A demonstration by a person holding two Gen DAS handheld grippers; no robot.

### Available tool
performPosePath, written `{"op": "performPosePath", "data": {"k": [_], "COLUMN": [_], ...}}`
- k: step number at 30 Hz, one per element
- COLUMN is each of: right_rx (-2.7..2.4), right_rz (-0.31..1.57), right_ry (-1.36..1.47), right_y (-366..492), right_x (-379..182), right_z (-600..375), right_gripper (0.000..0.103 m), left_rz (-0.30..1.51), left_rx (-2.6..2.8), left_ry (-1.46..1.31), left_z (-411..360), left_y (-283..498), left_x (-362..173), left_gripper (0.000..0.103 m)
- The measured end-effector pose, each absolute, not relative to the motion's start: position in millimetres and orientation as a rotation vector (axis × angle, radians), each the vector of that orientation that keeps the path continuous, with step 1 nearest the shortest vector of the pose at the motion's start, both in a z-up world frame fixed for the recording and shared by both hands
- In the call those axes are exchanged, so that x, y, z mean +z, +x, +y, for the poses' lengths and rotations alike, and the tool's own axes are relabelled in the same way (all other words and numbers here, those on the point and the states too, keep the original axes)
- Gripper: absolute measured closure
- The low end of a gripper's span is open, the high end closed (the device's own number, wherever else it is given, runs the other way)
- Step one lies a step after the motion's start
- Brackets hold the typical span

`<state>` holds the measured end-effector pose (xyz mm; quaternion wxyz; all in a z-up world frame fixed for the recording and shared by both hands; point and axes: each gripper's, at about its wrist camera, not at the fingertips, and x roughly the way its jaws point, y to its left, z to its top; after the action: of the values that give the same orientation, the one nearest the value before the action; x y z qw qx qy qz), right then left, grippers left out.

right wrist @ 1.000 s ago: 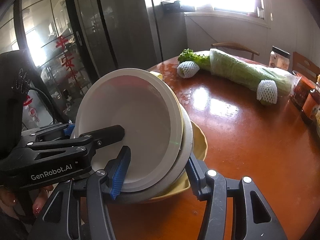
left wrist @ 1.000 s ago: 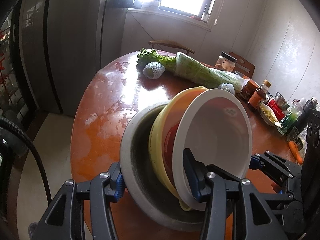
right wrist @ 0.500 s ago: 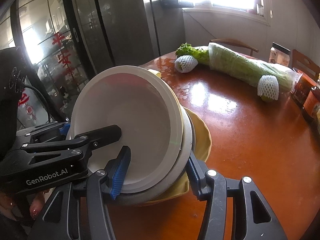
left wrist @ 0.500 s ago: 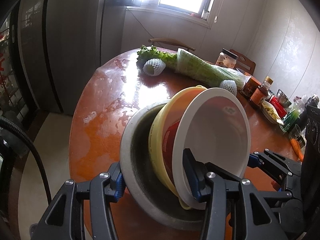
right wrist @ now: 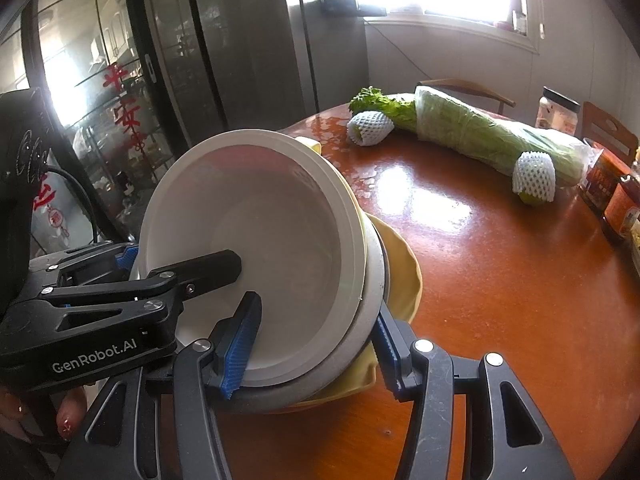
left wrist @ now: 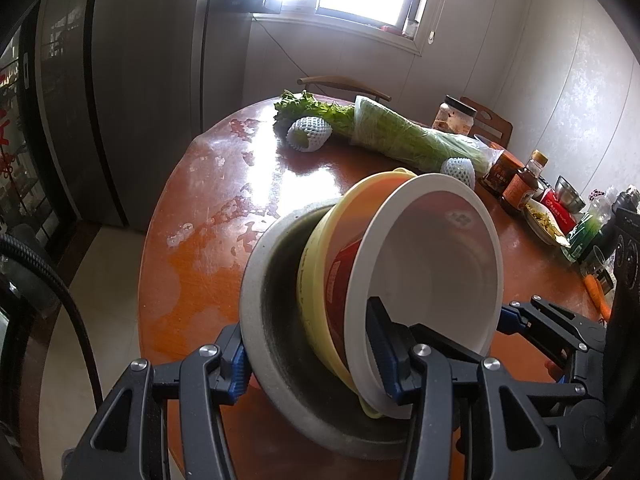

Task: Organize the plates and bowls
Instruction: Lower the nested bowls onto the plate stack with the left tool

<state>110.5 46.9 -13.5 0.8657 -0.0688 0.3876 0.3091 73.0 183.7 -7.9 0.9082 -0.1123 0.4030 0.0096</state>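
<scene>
Nested stack of bowls tilted on edge, held above the near part of the round brown surface (left wrist: 208, 216). Outermost is a grey bowl (left wrist: 272, 336), speckled, thick rim. Inside it a yellow bowl (left wrist: 316, 280), then a white bowl (left wrist: 436, 276) with red printed outside; the print is too distorted to read. In the right wrist view the white bowl (right wrist: 256, 236) faces the camera, pale inside, with the grey rim (right wrist: 372, 280) and yellow bowl (right wrist: 400, 272) behind it.

Left tool (left wrist: 308, 352) pinches the stack: one blue pad outside the grey rim, the other inside the white bowl. Right tool (right wrist: 312, 340) also pinches the stack, one pad in the white bowl, the other on the back side against the yellow one. Both tools grip the same stack from opposite sides, close together; the left tool (right wrist: 100, 312) crowds the right camera's lower left. "GenRobot.AI" printed on its arm. Fingertips of a hand (right wrist: 68, 420) below it.

Further back on the surface: long bagged greens (left wrist: 404, 140), two white foam-net fruit sleeves (left wrist: 308, 134), a jar (left wrist: 456, 118), sauce bottles (left wrist: 520, 188), packets and small dishes on the right, labels unreadable. Chair backs behind. Red paper-cut characters on the glass door (right wrist: 124, 108) at left. Wet glare patches on the surface.
</scene>
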Motion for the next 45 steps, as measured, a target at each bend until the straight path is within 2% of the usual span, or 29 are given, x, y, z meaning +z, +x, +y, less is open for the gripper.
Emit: {"op": "performPosePath", "data": {"k": [40,45], "right_rx": [0.634,0.631], "right_rz": [0.781,0.765], "right_ry": [-0.157,-0.149], "right_y": [107,104], "right_x": [-5,0], "right_z": [40,36], "right_gripper": [0.046,0.043], "left_rz": [0.807,0.792], "left_rx": [0.052,0.060], "left_ry": [-0.223,-0.225], "left_z": [186,186], "left_y": [65,60], "left_x": [2,7], "left_gripper": [0.052,0.050]}}
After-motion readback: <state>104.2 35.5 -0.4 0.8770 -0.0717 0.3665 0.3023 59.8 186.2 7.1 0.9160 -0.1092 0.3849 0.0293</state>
